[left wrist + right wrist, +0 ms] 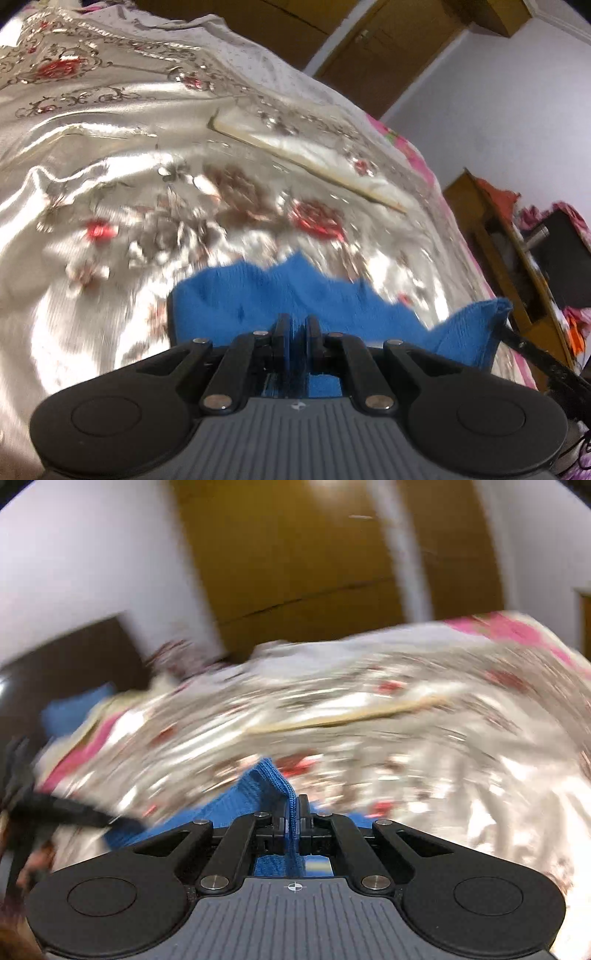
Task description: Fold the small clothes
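I see the bed (110, 155) under its shiny flowered cover, with wooden doors (295, 561) behind it. The blue cloth (258, 295) hangs just above the cover, stretched between my two tools. My left hand-held gripper (295, 328), tilted downward, is pinched tight on one edge. My right hand-held gripper (293, 808), also angled down, clamps a folded ribbed edge of it.

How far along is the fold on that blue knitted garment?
Done: both grips are made. In hand: the left gripper and right gripper are each shut on the blue knitted garment, held over the shiny floral bedspread. Left: no finished fold shows yet.
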